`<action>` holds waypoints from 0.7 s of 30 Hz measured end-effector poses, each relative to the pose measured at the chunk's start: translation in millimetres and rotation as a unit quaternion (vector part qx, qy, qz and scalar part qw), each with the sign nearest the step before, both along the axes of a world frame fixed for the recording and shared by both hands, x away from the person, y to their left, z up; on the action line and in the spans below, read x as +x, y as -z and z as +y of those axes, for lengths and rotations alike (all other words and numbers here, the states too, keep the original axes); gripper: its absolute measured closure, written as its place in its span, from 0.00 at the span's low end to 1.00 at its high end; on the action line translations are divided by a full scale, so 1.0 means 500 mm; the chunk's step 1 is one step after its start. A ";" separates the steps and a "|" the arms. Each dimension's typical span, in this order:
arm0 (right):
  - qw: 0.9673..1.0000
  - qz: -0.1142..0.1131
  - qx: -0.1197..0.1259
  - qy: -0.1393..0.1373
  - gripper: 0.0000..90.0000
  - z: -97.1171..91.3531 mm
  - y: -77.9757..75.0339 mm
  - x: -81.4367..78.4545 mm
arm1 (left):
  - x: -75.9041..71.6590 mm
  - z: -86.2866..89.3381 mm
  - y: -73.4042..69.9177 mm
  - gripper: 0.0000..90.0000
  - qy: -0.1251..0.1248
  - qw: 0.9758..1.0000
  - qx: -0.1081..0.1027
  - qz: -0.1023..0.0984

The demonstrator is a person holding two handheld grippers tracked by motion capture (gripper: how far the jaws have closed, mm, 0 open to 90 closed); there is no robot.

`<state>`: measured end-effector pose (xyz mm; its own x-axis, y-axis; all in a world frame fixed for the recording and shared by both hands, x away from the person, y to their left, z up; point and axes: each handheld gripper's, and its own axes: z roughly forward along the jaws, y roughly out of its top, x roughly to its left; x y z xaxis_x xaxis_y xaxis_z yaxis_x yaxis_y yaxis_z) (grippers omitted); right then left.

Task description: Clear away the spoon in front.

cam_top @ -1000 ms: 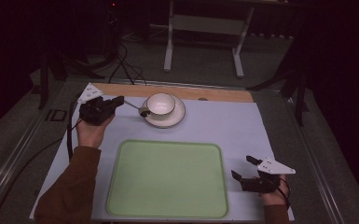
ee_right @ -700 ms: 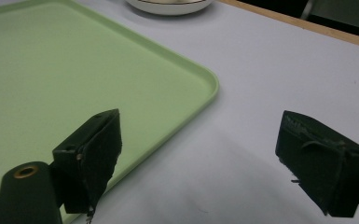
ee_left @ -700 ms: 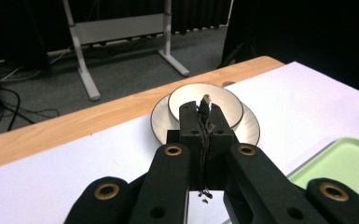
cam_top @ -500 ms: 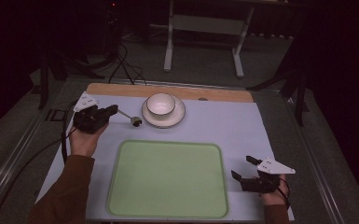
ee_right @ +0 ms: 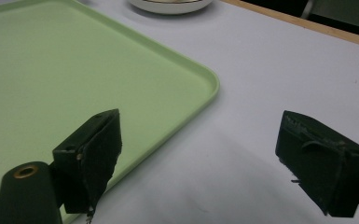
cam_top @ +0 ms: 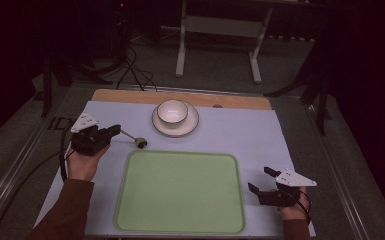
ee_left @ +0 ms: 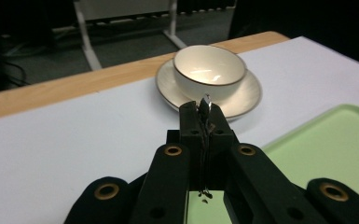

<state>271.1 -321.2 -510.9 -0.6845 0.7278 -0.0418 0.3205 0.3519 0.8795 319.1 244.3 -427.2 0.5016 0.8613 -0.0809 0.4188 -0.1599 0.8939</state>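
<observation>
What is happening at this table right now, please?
A person holds a gripper in each hand. The left gripper is shut on a spoon, held by its handle to the left of the cup and saucer, just beyond the far left corner of the green tray. The right gripper is open and holds nothing; it rests on the white table cover beside the tray's right edge.

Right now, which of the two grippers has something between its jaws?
The left gripper, beside the cup and saucer. Its jaws are shut on a thin spoon, while the right gripper stands open beside the green tray.
</observation>
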 end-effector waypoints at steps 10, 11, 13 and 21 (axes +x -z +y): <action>1.000 0.001 -0.001 -0.001 0.16 0.002 0.001 0.000 | 0.002 0.002 0.008 0.99 -0.017 0.999 0.014 0.030; 1.000 0.001 -0.002 -0.002 0.16 0.002 0.000 0.000 | 0.007 0.000 0.008 0.99 -0.019 0.999 0.013 0.029; 1.000 0.001 -0.001 -0.001 0.16 0.002 0.001 0.001 | 0.020 -0.004 0.008 0.99 -0.024 0.999 0.009 0.024; 1.000 0.001 -0.001 -0.001 0.16 0.000 0.000 0.001 | 0.081 -0.030 0.020 0.98 -0.031 1.000 -0.002 0.000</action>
<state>271.4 -320.9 -511.1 -0.6855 0.7269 -0.0418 0.3216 0.3538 0.8783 359.4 229.1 -436.9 0.4473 0.8903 -0.0854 0.4282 -0.1293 0.8944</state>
